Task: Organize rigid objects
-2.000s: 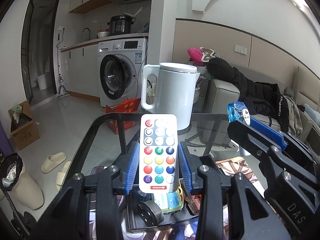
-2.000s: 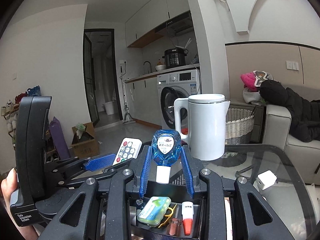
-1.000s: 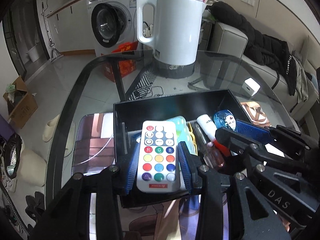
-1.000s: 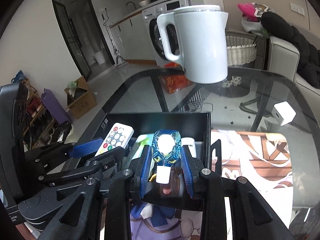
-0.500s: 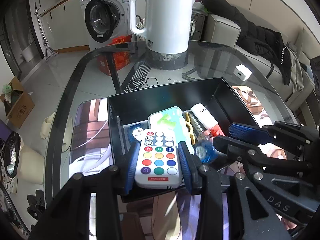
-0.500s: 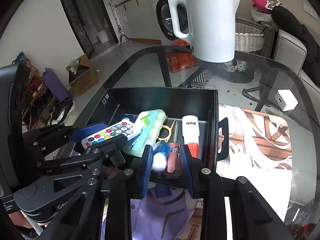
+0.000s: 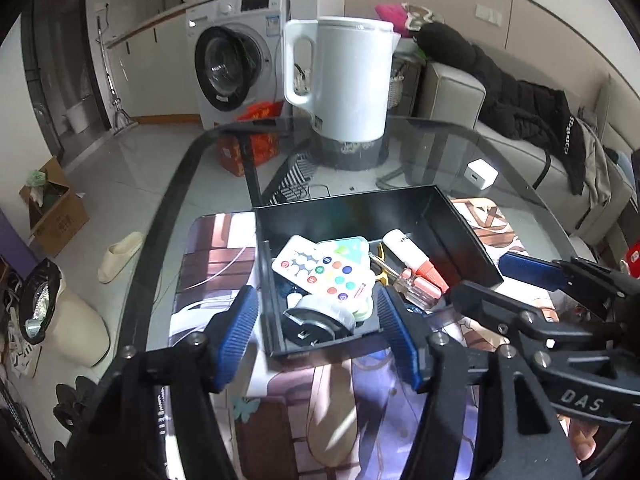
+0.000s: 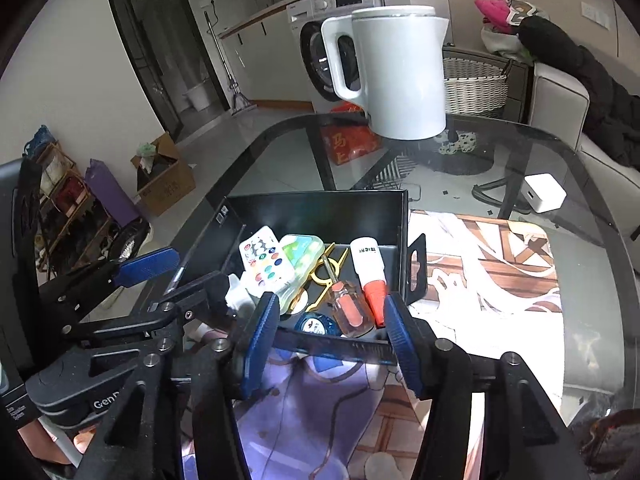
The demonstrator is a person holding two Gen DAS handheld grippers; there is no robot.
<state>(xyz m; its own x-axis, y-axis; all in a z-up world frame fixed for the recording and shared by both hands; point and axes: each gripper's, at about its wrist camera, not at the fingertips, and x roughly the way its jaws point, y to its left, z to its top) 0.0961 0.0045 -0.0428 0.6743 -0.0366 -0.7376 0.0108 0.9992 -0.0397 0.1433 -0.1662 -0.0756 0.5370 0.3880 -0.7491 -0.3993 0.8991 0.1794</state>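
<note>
Now both grippers, left gripper (image 7: 316,320) & right gripper (image 8: 330,322), spread empty at box (image 7: 460,236) near edge; remote (image 7: 324,270) lies inside atop stuff: light, stiff, slick, so pinch long sides.

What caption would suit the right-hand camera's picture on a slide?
Open right gripper hovering by a black box holding a remote, screwdriver and glue bottle.

We see our left gripper (image 7: 318,318) spread wide at the near edge of the black box (image 7: 460,232), holding nothing; the remote (image 7: 322,270) lies tilted atop the clutter inside (a white kettle (image 7: 344,80) stands beyond).
</note>
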